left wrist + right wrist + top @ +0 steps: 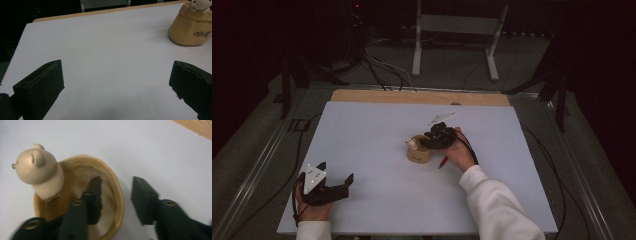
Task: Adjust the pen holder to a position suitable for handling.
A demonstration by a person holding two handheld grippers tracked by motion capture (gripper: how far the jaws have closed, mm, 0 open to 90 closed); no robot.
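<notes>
Tan pot (75,195) with bear figure (37,170) sits mid-worktop (377,130). Right claw (117,200), jaws apart, straddles the pot's rim, one jaw inside. Left claw (112,85) rests spread near the front edge. Likely next: close on the rim.

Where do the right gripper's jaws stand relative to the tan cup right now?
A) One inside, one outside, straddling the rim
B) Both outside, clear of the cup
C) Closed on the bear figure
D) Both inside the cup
A: in the right gripper view the right gripper has one jaw down inside the cup and the other outside over the table, with the rim between them; the bear is untouched.
</notes>
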